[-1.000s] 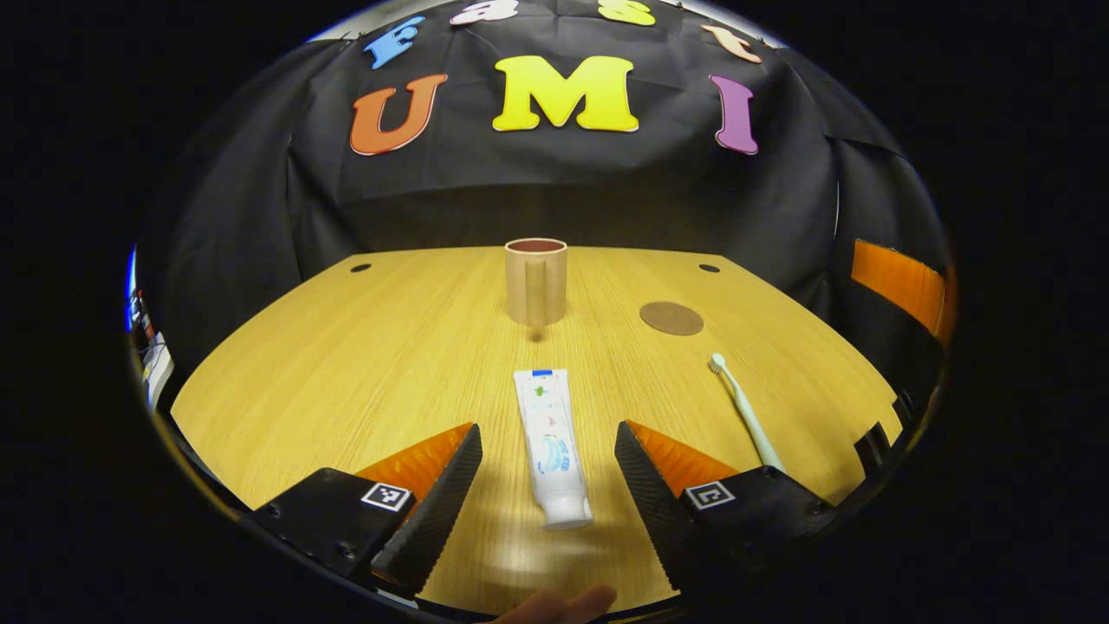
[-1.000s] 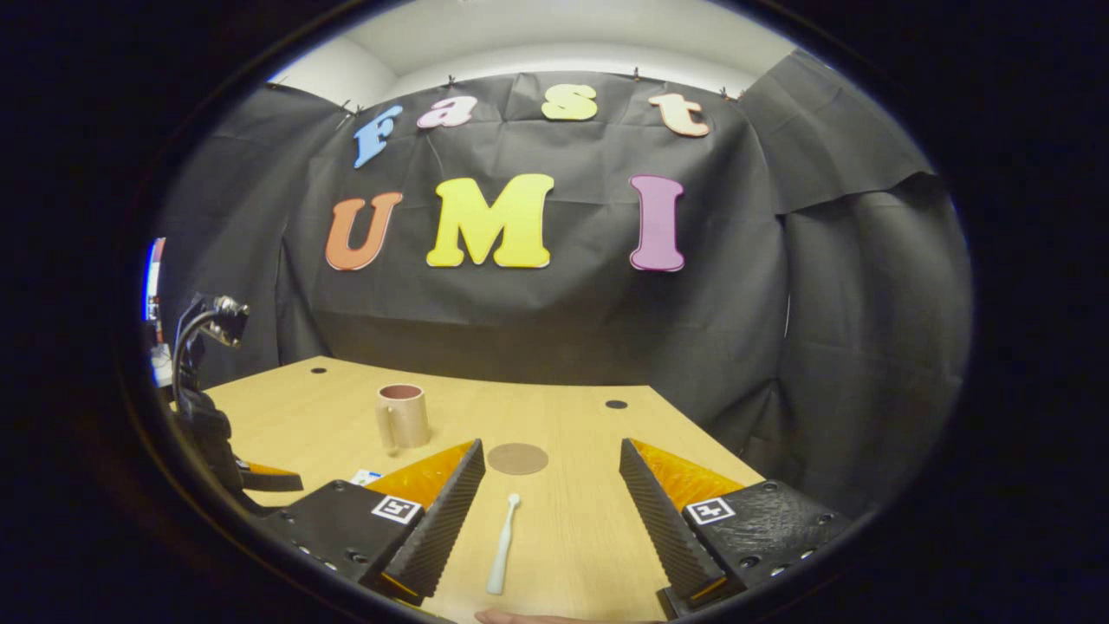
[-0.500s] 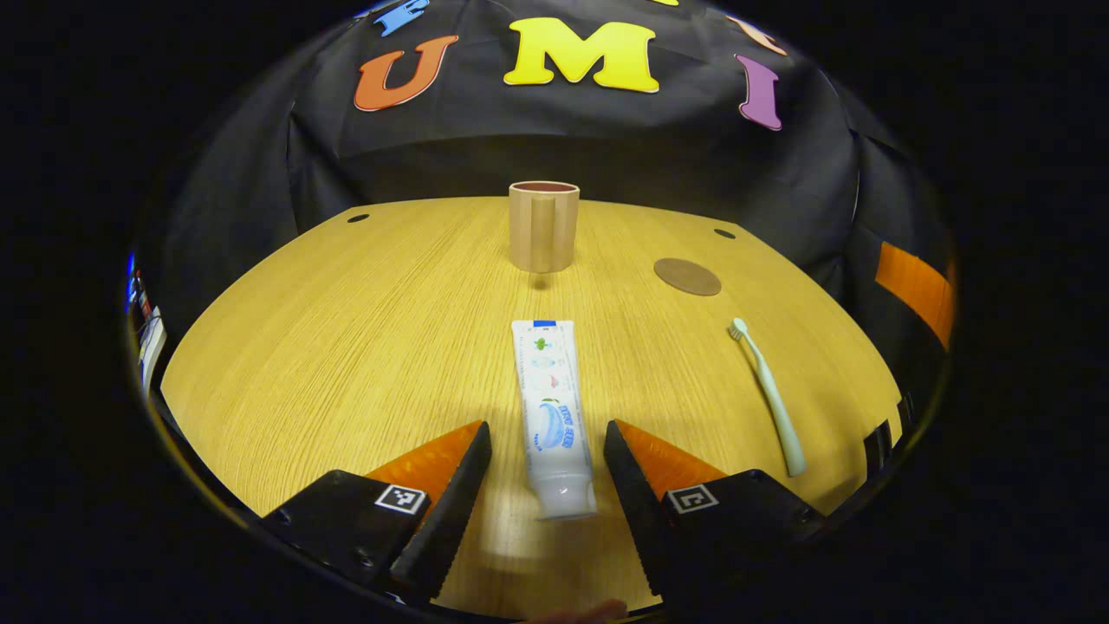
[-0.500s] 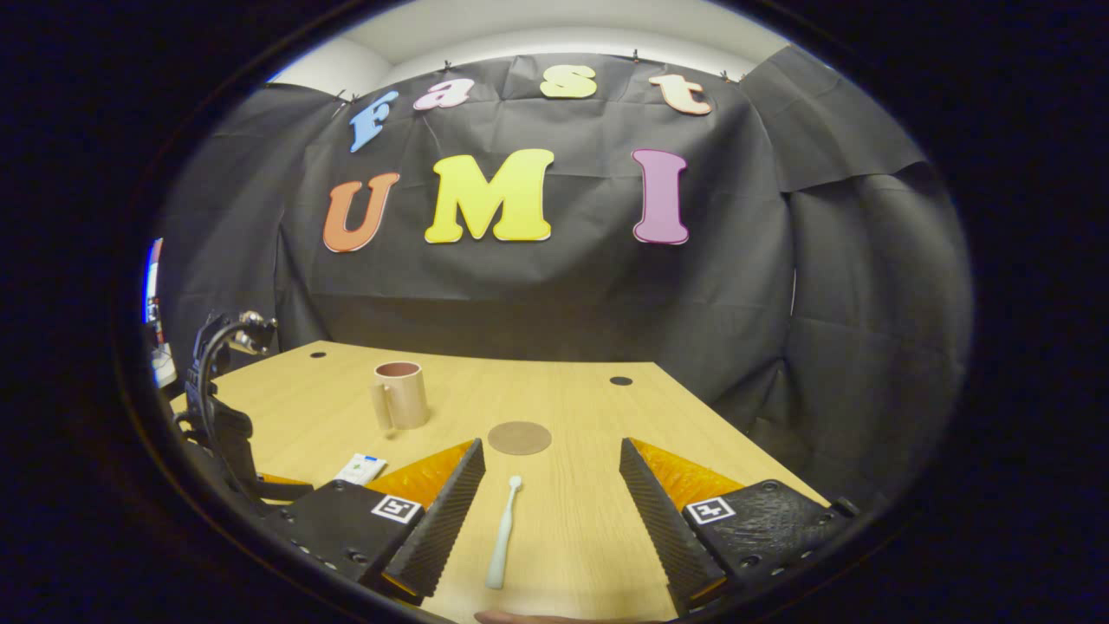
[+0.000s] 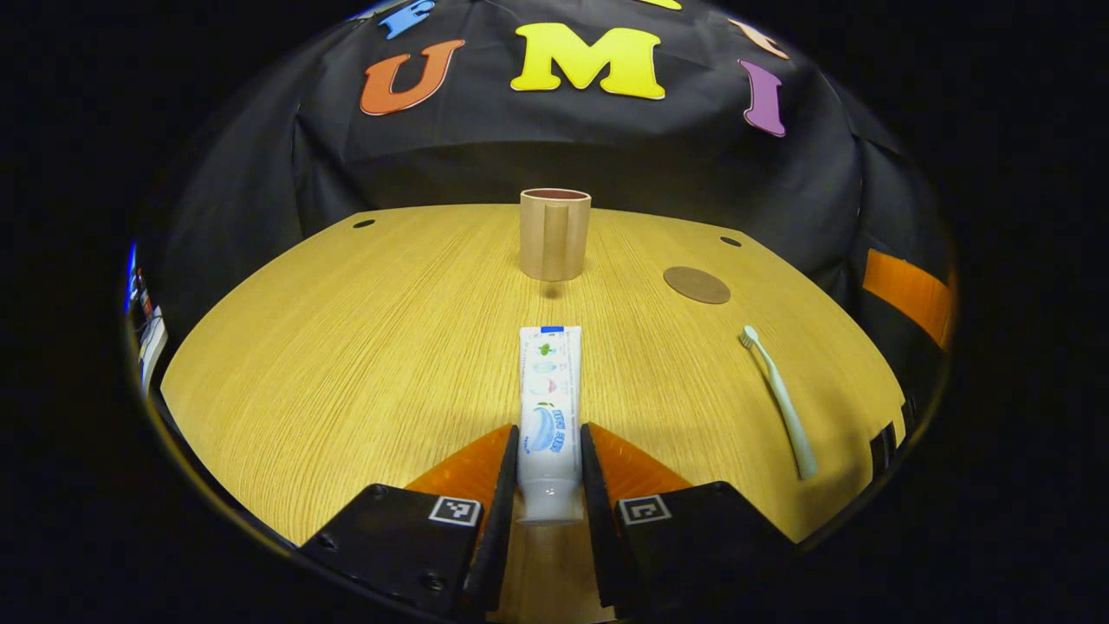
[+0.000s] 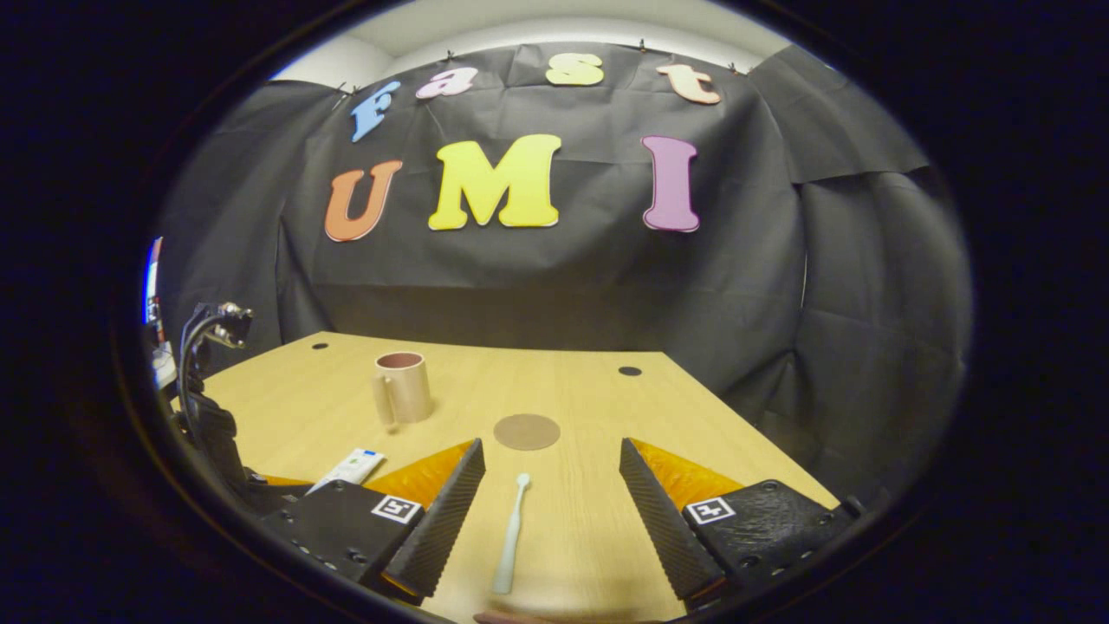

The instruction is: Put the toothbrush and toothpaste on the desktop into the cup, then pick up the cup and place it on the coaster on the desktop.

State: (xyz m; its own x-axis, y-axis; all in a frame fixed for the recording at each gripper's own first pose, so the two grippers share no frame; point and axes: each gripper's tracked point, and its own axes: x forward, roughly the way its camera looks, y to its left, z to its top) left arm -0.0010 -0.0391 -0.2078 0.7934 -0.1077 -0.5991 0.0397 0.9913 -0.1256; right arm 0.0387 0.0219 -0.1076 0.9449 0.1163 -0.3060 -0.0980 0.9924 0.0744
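Pale wood desk (image 5: 346, 364) carries everything. The left gripper (image 5: 548, 451) has its jaws clamped on the toothpaste (image 5: 548, 407) near its cap, likely to lift it toward the cup (image 5: 554, 234). The right gripper (image 6: 552, 494), jaws apart, straddles the toothbrush (image 6: 511, 537); the coaster (image 6: 527, 431) lies beyond.

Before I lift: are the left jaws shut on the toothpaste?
Shut on the toothpaste: the left gripper presses both sides of its cap end.
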